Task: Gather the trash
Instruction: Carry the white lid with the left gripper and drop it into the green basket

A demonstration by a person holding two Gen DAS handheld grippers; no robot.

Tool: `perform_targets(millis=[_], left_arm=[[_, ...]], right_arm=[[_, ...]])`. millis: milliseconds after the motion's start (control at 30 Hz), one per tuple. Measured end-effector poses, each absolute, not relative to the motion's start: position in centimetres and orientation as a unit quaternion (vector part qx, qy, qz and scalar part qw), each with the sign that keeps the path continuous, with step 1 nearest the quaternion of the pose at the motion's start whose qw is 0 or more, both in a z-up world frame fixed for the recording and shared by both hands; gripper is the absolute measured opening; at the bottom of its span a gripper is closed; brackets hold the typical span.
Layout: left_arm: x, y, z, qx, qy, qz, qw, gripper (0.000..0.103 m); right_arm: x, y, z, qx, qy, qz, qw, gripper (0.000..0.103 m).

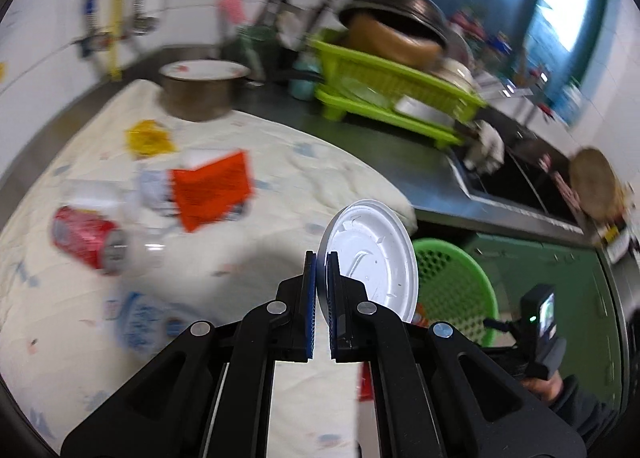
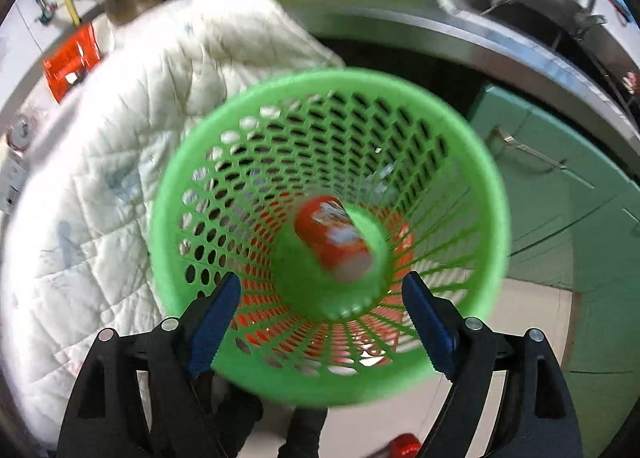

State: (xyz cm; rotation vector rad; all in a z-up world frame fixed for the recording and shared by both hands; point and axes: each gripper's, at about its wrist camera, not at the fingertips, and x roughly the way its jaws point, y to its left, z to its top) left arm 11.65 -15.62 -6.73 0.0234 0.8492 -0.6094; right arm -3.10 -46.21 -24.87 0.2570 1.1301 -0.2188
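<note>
Right now the left gripper (image 1: 322,258) is clamped on a white lid (image 1: 372,258), pads nipping its edge w/ the disc standing upright & edge-on between the blue fingers (image 1: 310,298). It's held over the near edge of the cloth (image 1: 280,178), w/ the green bin (image 1: 460,290) showing just behind & to the right of the lid.

On the cloth, left wrist view: a red can (image 1: 86,238) lying on its side at left, an orange box (image 1: 212,190) near the middle, a yellow wrapper (image 1: 148,138) further back, a blue-print wrapper (image 1: 140,322) close in. All blurred, so no labels readable. A steel pot (image 1: 200,92) sits at the far end, a lime dish rack (image 1: 392,94) w/ a dark pan beyond it on the steel counter (image 1: 432,186).

The right gripper (image 2: 322,284) is over the bin (image 2: 460,138), pointing steeply down into its mouth, fingers (image 2: 218,312) spread wide w/ nothing between them. A red can (image 2: 332,242), motion-blurred, is inside the bin near the bottom, apart from the pads. Red shows thru the mesh lower down; can't tell what it is. Quilted cloth (image 2: 100,178) hangs beside the bin on the left, green cabinet (image 2: 560,198) on the right.
</note>
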Motion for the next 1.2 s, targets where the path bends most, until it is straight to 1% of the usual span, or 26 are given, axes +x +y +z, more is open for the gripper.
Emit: perform_targets(millis=[233,433,667,867,933,1000,1133,1200], left_arm=[[10.0,-23.6,-9.7,0.054,0.432,-0.348,0.830,0.004],[8.7,-29.2,-14.0,0.091,0.468,-0.365,0.800,0.004],[8.1,-32.4,-18.7,0.109,0.516,-0.363,0.768,0.005],[7.5,-33.1,-20.3,0.112,0.537,-0.365,0.752,0.009],[7.5,-33.0,-20.5,0.106,0.543,-0.367,0.748,0.017],[7.5,-32.8,-20.5,0.102,0.543,-0.364,0.750,0.027],[7.6,-31.7,-19.8,0.093,0.542,-0.359,0.754,0.029],[7.8,-30.8,-19.1,0.083,0.538,-0.356,0.759,0.034]], right_arm=[[-7.3,-47.5,-19.4,0.131,0.480,-0.132,0.857,0.085],[-10.4,-48.5,-16.3,0.142,0.443,-0.152,0.872,0.085],[-12.0,-48.1,-14.8,0.146,0.424,-0.157,0.880,0.085],[-12.5,-47.8,-14.6,0.148,0.421,-0.155,0.882,0.085],[-12.6,-47.6,-14.5,0.147,0.419,-0.154,0.883,0.085],[-12.6,-47.4,-14.3,0.147,0.417,-0.152,0.884,0.085],[-12.3,-46.8,-13.9,0.142,0.412,-0.145,0.888,0.085],[-12.1,-46.6,-13.6,0.141,0.409,-0.141,0.891,0.085]])
